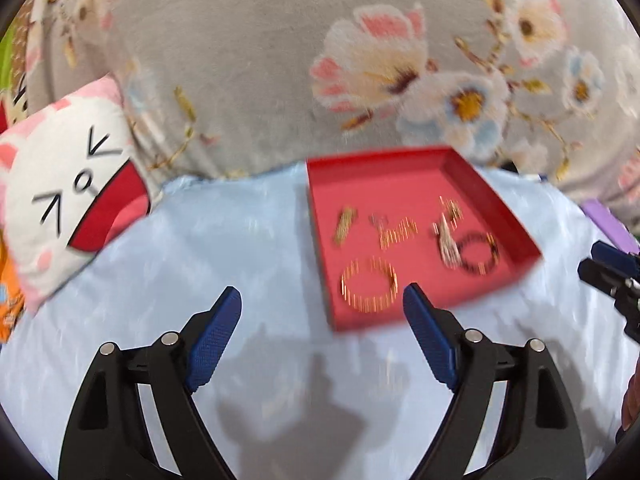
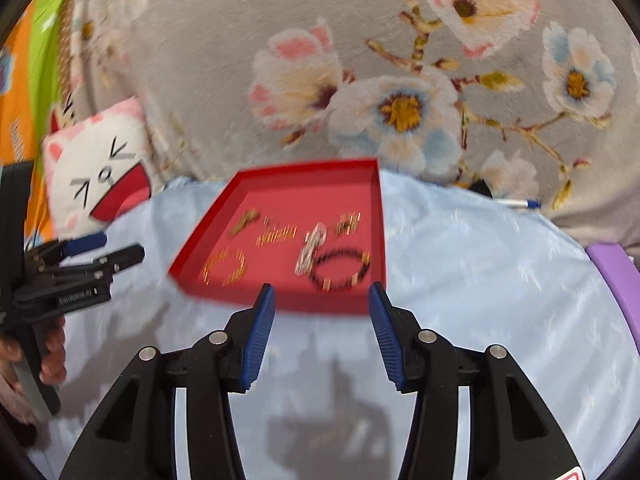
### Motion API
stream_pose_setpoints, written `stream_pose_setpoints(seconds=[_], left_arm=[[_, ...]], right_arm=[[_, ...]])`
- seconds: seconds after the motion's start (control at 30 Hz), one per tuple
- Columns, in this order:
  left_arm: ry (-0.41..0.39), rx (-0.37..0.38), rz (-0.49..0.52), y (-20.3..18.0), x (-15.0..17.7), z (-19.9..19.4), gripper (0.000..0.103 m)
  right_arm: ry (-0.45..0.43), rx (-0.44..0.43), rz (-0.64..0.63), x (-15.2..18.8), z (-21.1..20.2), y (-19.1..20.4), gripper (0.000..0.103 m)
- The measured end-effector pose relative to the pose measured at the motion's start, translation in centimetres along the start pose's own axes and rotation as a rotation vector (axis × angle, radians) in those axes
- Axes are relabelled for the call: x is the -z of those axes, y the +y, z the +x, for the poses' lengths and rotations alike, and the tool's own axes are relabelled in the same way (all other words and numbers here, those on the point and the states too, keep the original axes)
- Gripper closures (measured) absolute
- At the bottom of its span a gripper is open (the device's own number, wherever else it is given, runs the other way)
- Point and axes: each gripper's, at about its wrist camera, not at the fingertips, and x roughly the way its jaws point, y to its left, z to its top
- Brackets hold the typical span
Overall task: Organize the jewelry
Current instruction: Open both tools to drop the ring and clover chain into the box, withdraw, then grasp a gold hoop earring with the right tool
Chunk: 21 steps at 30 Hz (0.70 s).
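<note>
Matt red tray [image 2: 280,300] on smooth pale-blue cloth [image 2: 480,280]; shiny gold-metal bangle [image 1: 370,286]; fuzzy floral blanket [image 1: 248,60].

A home bedroom: floral fleece blanket [image 2: 320,40], cat-face cushion [image 1: 64,192] (plush), pale blue bedsheet [image 2: 480,280].

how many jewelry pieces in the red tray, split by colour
Blur hides fine detail, so this is my best reading of the red tray.
Gold: 4 (gold bangle, gold bar piece, gold chain piece, gold cluster)
Black: 1 (black bead bracelet)
Silver: 1 (silver piece)
Total: 6
</note>
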Motion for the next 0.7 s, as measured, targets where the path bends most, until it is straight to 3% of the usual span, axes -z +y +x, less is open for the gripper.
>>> stream_pose_setpoints(seconds=[0.17,0.33,0.7], left_arm=[[0.048,0.035,-0.022,-0.5,5.7,-2.6,0.022],[0.088,0.011,-0.002,-1.7,10.0,-3.9,0.022],[0.160,0.065,-0.059,-1.1,11.8,-4.0,0.022]], right_arm=[[0.081,-0.013,-0.001,6.5,-2.3,1.3,0.054],[0.140,-0.054,0.029,10.2,-3.8,2.4,0.054],[0.223,-0.141,0.003,11.8,-2.6,5.9,0.057]])
